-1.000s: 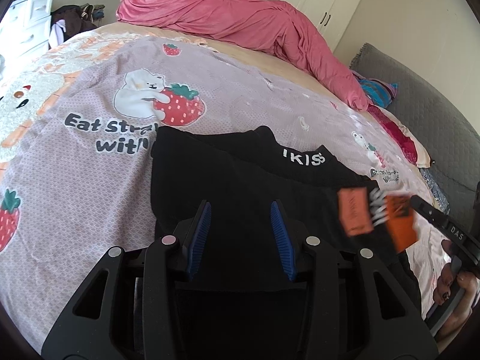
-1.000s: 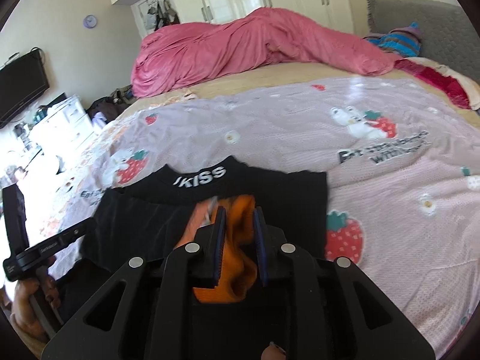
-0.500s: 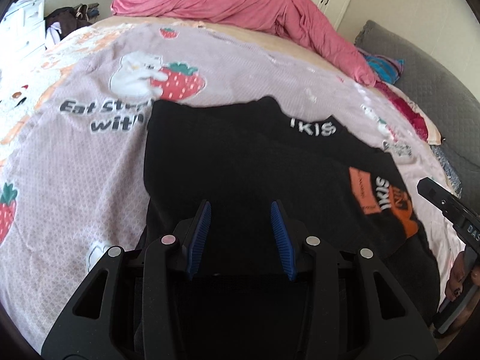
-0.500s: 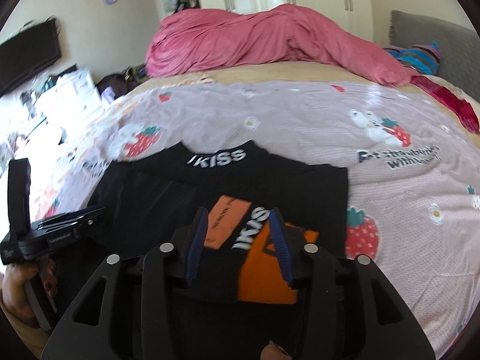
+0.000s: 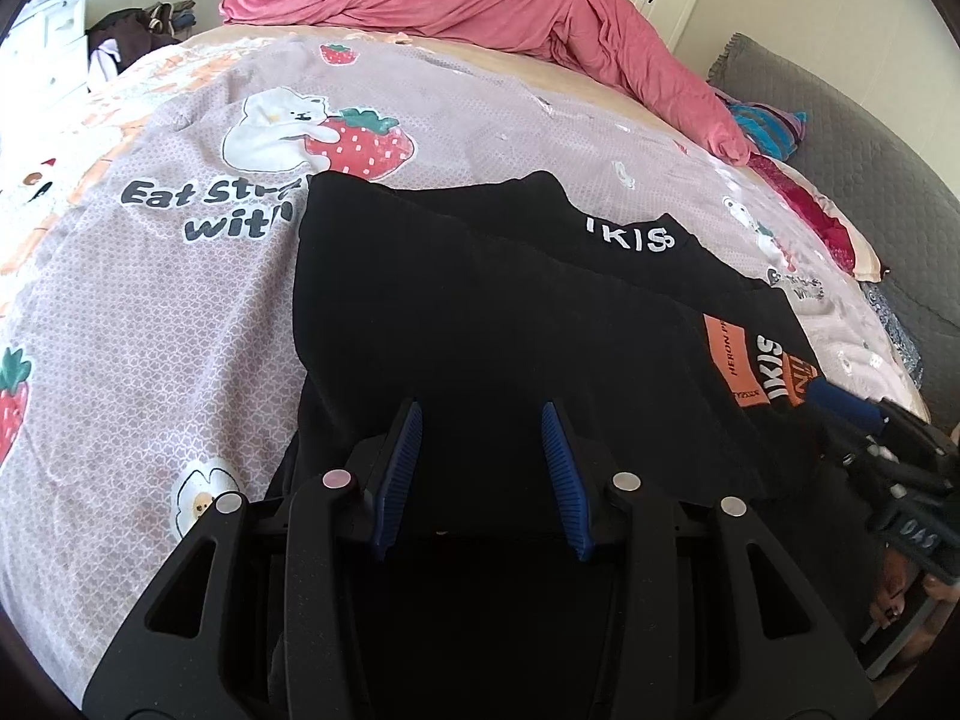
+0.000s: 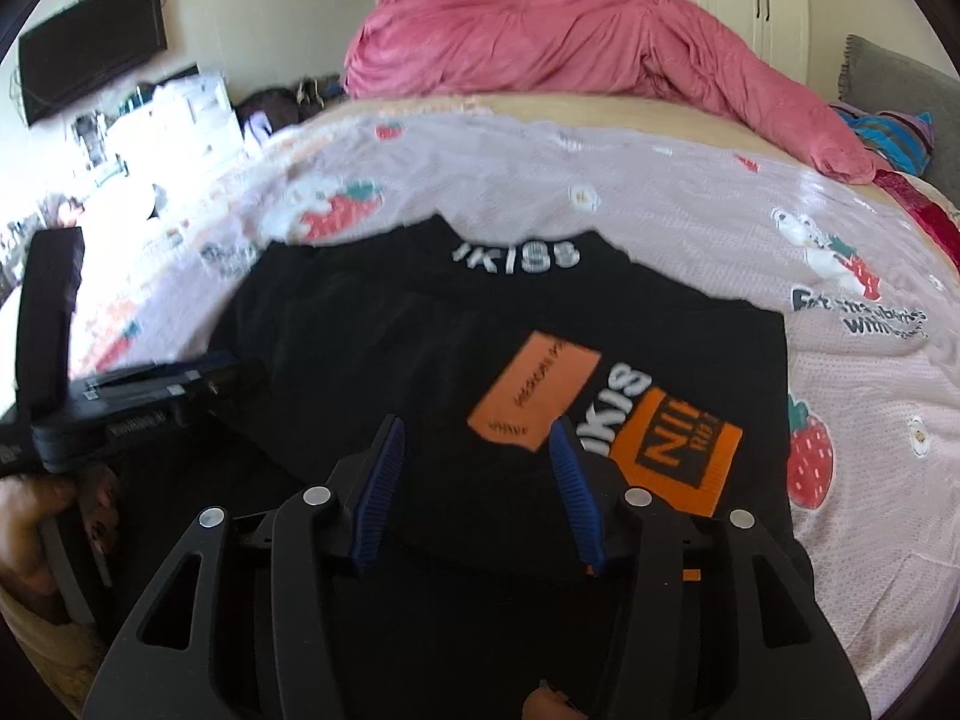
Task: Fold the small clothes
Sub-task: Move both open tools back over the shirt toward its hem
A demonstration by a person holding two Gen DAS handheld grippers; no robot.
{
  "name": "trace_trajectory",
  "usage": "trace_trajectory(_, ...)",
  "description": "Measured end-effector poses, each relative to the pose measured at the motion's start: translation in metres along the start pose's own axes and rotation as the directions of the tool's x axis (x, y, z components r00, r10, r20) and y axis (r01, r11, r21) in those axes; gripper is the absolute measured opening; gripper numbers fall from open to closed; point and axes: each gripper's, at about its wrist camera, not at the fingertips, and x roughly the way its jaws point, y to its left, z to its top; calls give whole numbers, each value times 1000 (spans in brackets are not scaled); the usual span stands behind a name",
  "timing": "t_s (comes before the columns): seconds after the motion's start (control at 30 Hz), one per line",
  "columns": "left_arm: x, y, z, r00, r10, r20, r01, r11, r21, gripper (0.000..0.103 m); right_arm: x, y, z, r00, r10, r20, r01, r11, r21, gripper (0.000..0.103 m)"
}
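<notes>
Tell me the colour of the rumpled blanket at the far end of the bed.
Pink; the rumpled blanket shows best in the right wrist view.

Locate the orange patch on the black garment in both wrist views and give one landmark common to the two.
Left wrist view: the orange patch sits at the right, on the black garment, close to the right gripper.
Right wrist view: it lies centre-right, just beyond the right gripper's opening fingers.
Shared landmark: the pink blanket heaped at the far end of the bed.
</notes>
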Motion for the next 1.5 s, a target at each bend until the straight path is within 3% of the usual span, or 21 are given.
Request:
trace_trajectory(0.23,0,0,-1,1000,-3,0,3,1000,-2,34,22,-16,-12,987,-105,-120,108,994,17,49)
trace_trajectory(0.6,-2,-1,-1,1000,-2,2,3,1000,-4,34,6,-14,-9,997,-44,-61,46,998,42,57)
trace_trajectory(0.73,-4,-2,-1,1000,0,4,0,1000,-1,36,-4,-9,-6,999,-31,-18,32,999,33,71)
trace_trajectory(0.93,-17,-7,0,1000,17,24,-17,1000,14,52,-17,-9,-2,999,-26,39,24,999,47,85)
trace_trajectory(1.2,-38,-13,5,996,31,81,-33,999,24,65,-35,-17,0,994,-21,105,12,996,90,86)
trace_trajectory(1.3,-44,-15,4,995,36,95,-39,999,29,75,-43,-21,0,991,-26,132,12,994,105,96)
trace_trajectory(1.5,-55,-18,3,989,70,128,-75,997,35,91,-56,-28,-1,985,-20,170,-4,990,139,97)
